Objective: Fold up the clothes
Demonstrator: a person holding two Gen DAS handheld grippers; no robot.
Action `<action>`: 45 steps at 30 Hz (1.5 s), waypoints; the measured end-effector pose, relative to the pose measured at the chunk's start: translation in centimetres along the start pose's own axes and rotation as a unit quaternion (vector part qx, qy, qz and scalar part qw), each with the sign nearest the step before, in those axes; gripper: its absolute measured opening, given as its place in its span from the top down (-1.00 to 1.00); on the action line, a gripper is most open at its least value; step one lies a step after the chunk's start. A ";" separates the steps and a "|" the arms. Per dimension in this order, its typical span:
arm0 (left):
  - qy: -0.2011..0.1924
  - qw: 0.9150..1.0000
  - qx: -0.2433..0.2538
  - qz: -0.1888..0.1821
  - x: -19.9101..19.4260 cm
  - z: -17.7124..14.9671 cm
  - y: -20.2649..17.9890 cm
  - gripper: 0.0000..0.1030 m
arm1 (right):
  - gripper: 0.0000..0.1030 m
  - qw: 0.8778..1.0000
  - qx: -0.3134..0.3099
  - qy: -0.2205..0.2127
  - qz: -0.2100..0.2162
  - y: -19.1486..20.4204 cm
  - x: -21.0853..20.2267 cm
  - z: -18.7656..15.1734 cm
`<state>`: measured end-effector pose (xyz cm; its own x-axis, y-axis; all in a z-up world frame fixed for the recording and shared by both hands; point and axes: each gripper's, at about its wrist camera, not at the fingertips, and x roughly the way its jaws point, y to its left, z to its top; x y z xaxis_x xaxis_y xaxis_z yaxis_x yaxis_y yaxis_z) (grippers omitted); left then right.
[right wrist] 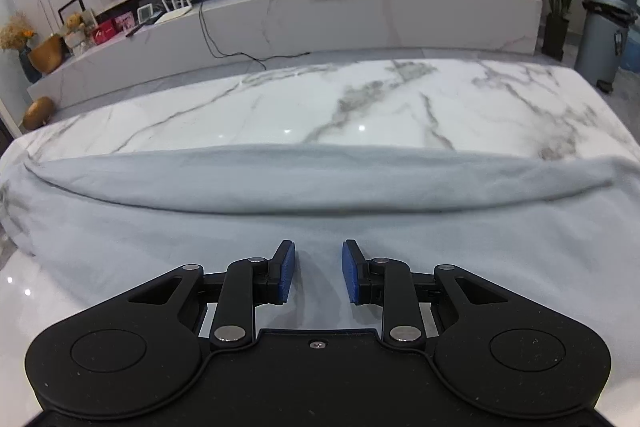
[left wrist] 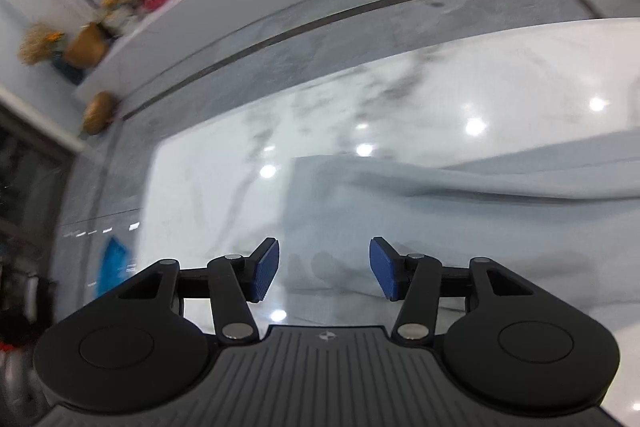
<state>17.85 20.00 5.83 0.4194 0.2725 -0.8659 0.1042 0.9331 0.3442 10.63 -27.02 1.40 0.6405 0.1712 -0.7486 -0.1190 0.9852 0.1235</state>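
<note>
Grey soft cloth (right wrist: 320,227) lies spread on the white marble desk (right wrist: 320,103), with its far edge already folded over into a long roll toward 12 o'clock. Your right gripper (right wrist: 318,273) hangs just above the near part, fingers apart and holding nothing, maybe ready to pinch the next edge. Your left gripper (left wrist: 324,269) is at the cloth's 9 o'clock end, fingers wide apart and holding nothing too. That view is blurry.

black left tool (left wrist: 324,269), right tool (right wrist: 319,271), blue ribbed pads, silver rivets
</note>
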 end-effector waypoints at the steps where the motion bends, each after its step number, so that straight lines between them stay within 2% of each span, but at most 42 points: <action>1: 0.003 1.000 0.004 -0.003 0.0 -0.3 -0.4 0.06 | 0.51 1.000 -0.006 0.000 0.000 0.1 0.4 0.4; 3: 0.011 1.000 0.009 -0.003 0.0 -0.7 -1.1 0.06 | 0.49 1.000 -0.013 0.000 0.003 0.3 1.6 1.7; 7: 0.018 1.000 -0.016 -0.016 0.5 -1.7 -0.4 0.06 | 0.51 1.000 -0.011 0.006 -0.002 0.2 4.1 4.3; 10: 0.024 0.999 -0.032 -0.008 1.1 -2.1 0.2 0.06 | 0.51 1.000 -0.014 -0.001 -0.012 0.0 5.5 5.3; 15: 0.014 0.996 -0.093 -0.006 0.9 -2.4 2.2 0.06 | 0.51 0.999 -0.002 0.000 -0.035 -0.4 6.1 6.1; 17: 0.004 0.991 -0.132 -0.012 0.6 -2.4 3.4 0.06 | 0.51 0.999 0.010 -0.001 -0.038 -0.5 4.9 5.7; 20: 0.006 0.983 -0.182 -0.014 0.7 -2.6 5.5 0.06 | 0.51 1.000 0.027 -0.007 -0.011 0.0 1.6 3.5; 22: 0.012 0.981 -0.192 -0.009 1.0 -2.6 6.1 0.06 | 0.51 0.999 0.034 -0.004 0.002 0.5 -0.2 2.0; 27: 0.005 0.966 -0.257 -0.039 2.4 -3.3 7.7 0.06 | 0.51 0.996 0.082 0.002 0.018 1.1 -4.5 -2.6; 31: -0.002 0.960 -0.277 -0.038 3.1 -3.6 7.9 0.06 | 0.51 0.996 0.087 -0.014 0.012 1.6 -4.8 -3.8; 33: -0.010 0.960 -0.278 -0.038 3.3 -3.6 7.7 0.24 | 0.51 0.996 0.086 -0.017 0.009 1.7 -4.5 -3.7; 34: -0.011 0.961 -0.275 -0.041 3.3 -3.6 7.5 0.74 | 0.51 0.996 0.086 -0.019 0.009 1.7 -4.4 -3.6; 35: -0.011 0.961 -0.273 -0.042 3.3 -3.6 7.5 1.00 | 0.51 0.996 0.085 -0.021 0.014 1.9 -4.1 -3.5; 42: -0.004 0.967 -0.252 -0.032 0.9 -2.4 8.1 1.00 | 0.51 0.997 0.071 -0.009 0.017 2.6 -3.6 -3.5; 45: 0.005 0.964 -0.260 -0.051 0.8 -2.4 8.4 1.00 | 0.51 0.997 0.071 -0.011 0.019 2.7 -3.8 -3.5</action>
<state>16.97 28.66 7.15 0.4222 0.1721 -0.8900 -0.3224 0.9461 0.0300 5.19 -25.01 2.28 0.6537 0.2063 -0.7281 -0.0347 0.9693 0.2434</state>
